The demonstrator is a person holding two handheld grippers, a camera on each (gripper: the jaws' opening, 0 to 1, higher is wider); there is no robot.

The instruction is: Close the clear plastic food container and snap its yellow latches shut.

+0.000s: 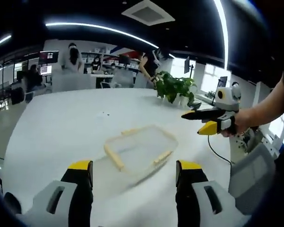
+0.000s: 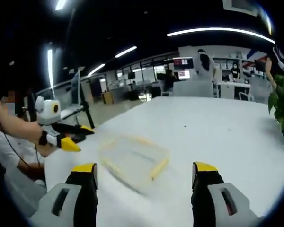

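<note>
Clear plastic food container (image 1: 141, 152) lying flat on the white table (image 1: 61, 127), roughly central, just ahead of the left gripper's (image 1: 134, 172) jaws in the left gripper view. Rectangular, shallow, rounded at the corners, walls see-through and faintly glossy so the tabletop shows through. Pale yellow latches (image 1: 114, 157) along its edges: one long bar on the near-left side, a shorter one (image 1: 163, 157) on the near-right, another at the far-left corner. Blurred in the right gripper view (image 2: 134, 161), again on the table between and beyond that view's jaws, a yellow latch (image 2: 159, 168) on its right edge; whether the lid sits fully down cannot be told.

Left gripper: jaws spread wide, black with yellow tips on grey bodies, holding nothing and touching nothing, container lying ahead of the gap. Seen from the right gripper view (image 2: 75, 137) at the left, held in a hand (image 2: 42, 137), yellow-tipped jaws parted, above the table edge and apart from the container.

Right gripper (image 2: 145, 176): jaws likewise spread wide, empty, clear of the container. Seen from the left gripper view (image 1: 203, 122) at the right, gripped by a hand (image 1: 241, 122), off to the container's side.

Table smooth, matte white, broad. Leafy green potted plant (image 1: 174, 87) at its far right edge.
</note>
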